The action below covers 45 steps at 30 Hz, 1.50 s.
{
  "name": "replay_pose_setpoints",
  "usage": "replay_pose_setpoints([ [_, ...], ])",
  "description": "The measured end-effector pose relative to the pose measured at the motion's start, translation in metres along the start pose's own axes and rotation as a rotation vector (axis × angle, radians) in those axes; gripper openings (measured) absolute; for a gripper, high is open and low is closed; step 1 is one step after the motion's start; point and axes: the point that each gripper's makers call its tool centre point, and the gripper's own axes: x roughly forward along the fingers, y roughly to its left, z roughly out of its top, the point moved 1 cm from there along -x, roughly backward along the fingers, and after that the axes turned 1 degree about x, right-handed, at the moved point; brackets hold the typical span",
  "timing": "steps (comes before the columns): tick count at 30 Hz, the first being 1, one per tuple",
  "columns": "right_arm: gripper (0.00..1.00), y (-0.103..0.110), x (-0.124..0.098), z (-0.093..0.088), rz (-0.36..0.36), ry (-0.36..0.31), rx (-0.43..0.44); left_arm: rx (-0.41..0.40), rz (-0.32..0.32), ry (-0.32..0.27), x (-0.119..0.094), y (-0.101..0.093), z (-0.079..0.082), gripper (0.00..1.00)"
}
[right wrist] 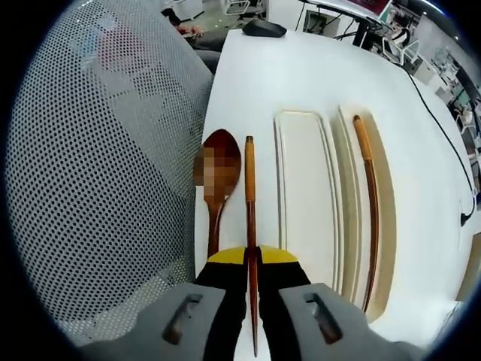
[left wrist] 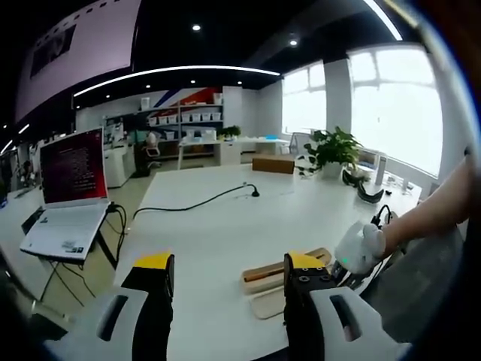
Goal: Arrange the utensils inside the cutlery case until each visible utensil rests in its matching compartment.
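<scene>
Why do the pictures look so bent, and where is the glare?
Left gripper view: the fisheye curves the ceiling lights, and the windows are blown out white. Right gripper view: even light, the table edge bows, and the chopstick looks sharp.

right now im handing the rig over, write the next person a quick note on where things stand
Right gripper: shut on a wooden chopstick, held above the table beside the case.
Left gripper: open, empty, hovering over the white table.
Cutlery case: wide compartment empty; the second chopstick already lies in the narrow slot on the far side.
Wooden spoon: on the table outside the case, near the mesh chair back.
Left to do: put the held chopstick in the narrow slot, then the spoon in the wide compartment.
</scene>
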Motion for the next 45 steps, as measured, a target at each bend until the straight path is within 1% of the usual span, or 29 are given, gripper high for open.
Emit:
replay_pose_setpoints([
  [5,0.0,-0.0003,-0.0001,-0.0006,-0.001,-0.018,0.008,0.004,-0.003,0.004,0.0001,-0.0007,-0.0006,0.6],
  [9,0.0,-0.0006,-0.0009,-0.0006,0.007,-0.037,0.043,0.008,-0.005,0.006,0.0002,-0.0011,-0.0009,0.6],
  [15,0.0,0.0005,-0.0003,0.0001,0.003,-0.025,0.024,0.012,-0.007,0.01,0.0004,-0.0013,-0.0015,0.6],
  [18,0.0,-0.0003,-0.0003,-0.0001,0.006,-0.018,0.039,0.014,-0.007,0.012,0.0003,-0.0015,-0.0018,0.6],
  [23,0.0,-0.0004,0.0,-0.0004,0.005,-0.018,0.026,0.013,-0.005,0.013,0.0002,-0.0011,-0.0021,0.6],
  [28,0.0,-0.0002,-0.0003,0.0001,0.004,-0.002,0.022,0.012,-0.003,0.012,0.0001,-0.0006,-0.0019,0.6],
  [39,0.0,0.0001,-0.0003,0.0006,0.009,-0.003,0.038,0.011,-0.001,0.009,-0.0002,0.0002,-0.0013,0.6],
  [45,0.0,0.0016,0.0001,0.0014,0.015,0.001,0.031,0.01,-0.001,0.01,-0.0002,0.0002,-0.0015,0.6],
])
